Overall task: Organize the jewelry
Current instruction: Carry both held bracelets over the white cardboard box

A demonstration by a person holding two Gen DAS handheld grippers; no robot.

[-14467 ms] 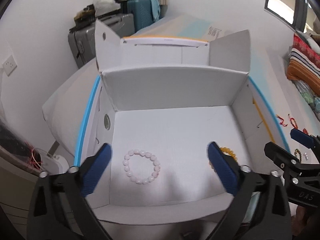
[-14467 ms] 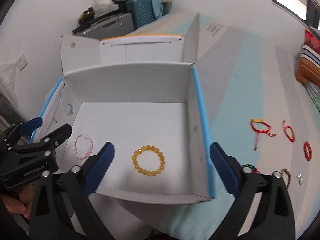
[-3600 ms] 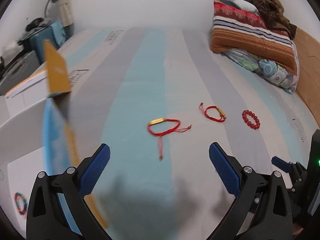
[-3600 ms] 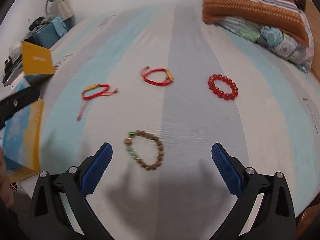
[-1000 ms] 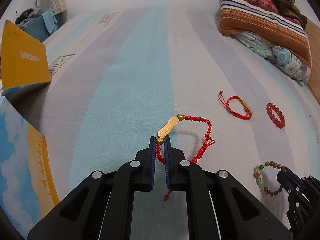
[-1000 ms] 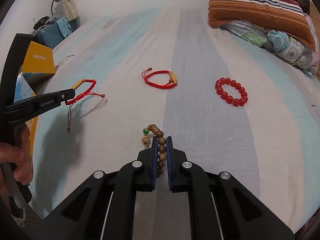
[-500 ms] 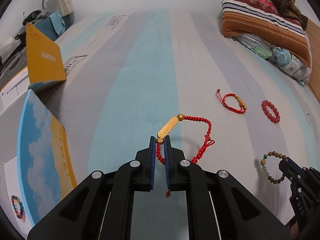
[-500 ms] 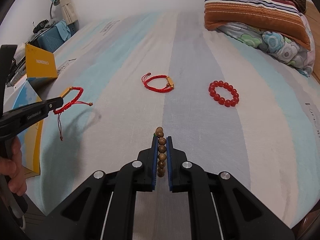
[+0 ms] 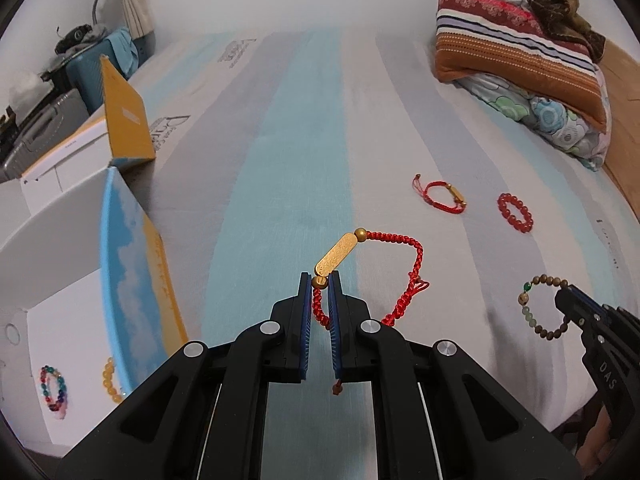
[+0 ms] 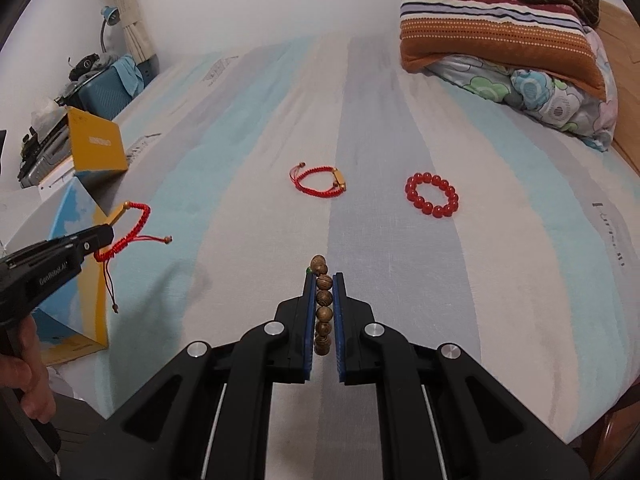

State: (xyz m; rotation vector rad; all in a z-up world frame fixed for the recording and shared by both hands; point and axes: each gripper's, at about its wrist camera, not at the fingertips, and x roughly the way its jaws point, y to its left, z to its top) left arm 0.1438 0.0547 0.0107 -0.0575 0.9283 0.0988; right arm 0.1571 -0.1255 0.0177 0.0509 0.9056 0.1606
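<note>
Carrying two bracelets at once, judging by both views; the likely next step is dropping them into the box.

Left wrist view: left gripper [image 9: 320, 280] is clamped on the red cord bracelet [image 9: 400, 264], pads pinching the braided cord just below a small gold bead. The flat gold bar sticks up and away from the fingertips, angled to the right; the braided loop hangs to the right and a knotted tail dangles below the jaws. The box [image 9: 120, 256] lies to the left of this gripper, its blue-and-yellow printed wall between the jaws and the white interior. Inside, on the floor, a multicolour bead bracelet [image 9: 52, 388] and part of a yellow bead bracelet [image 9: 110, 384]. Left hand is the nearer one to the box. At the right edge, the right gripper [image 9: 564, 296] grips the wooden bead bracelet [image 9: 540, 308], its loop hanging open.

Right wrist view: right gripper [image 10: 323, 280] is closed on the wooden bead bracelet [image 10: 322, 300], seen edge-on, a line of round matte brown beads running along the finger axis. On the striped sheet [image 10: 400, 280] beyond, flat and well apart: a second cord bracelet [image 10: 318, 182] and a glossy red bead bracelet [image 10: 432, 194]. The box sits far left, past the left gripper [image 10: 106, 236].
</note>
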